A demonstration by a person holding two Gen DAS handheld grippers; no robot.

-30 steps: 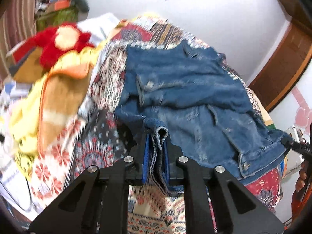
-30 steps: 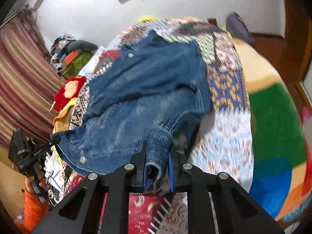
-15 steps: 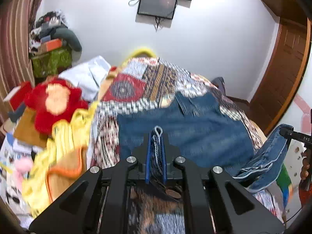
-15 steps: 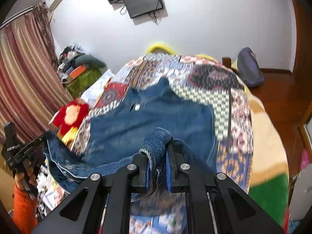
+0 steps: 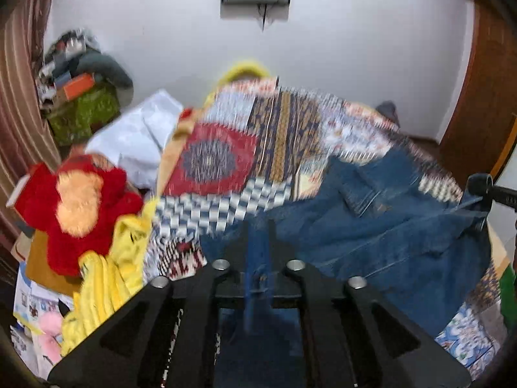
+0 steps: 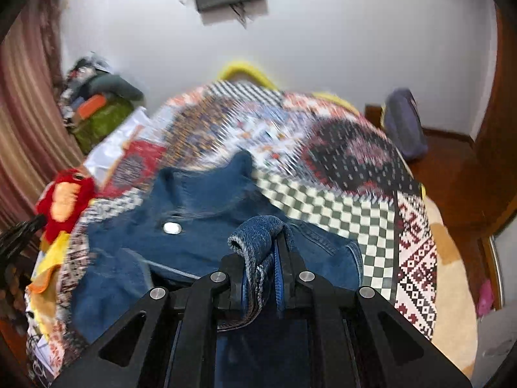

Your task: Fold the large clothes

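Covering the bed, patchwork quilt (image 6: 362, 213) under everything, blurred by motion. Spread across its near half, blue denim jacket (image 6: 200, 236), collar toward the far wall, one metal button showing. Piled at the left edge, red plush toy (image 5: 74, 207) above yellow cloth (image 5: 106, 278). Clamped on a rolled jacket hem, right gripper (image 6: 261, 255). Pinched on another denim fold, left gripper (image 5: 258, 255), near centre.

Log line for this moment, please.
left hand-held gripper: shut on denim jacket | right hand-held gripper: shut on denim jacket | jacket partly on patchwork bedspread
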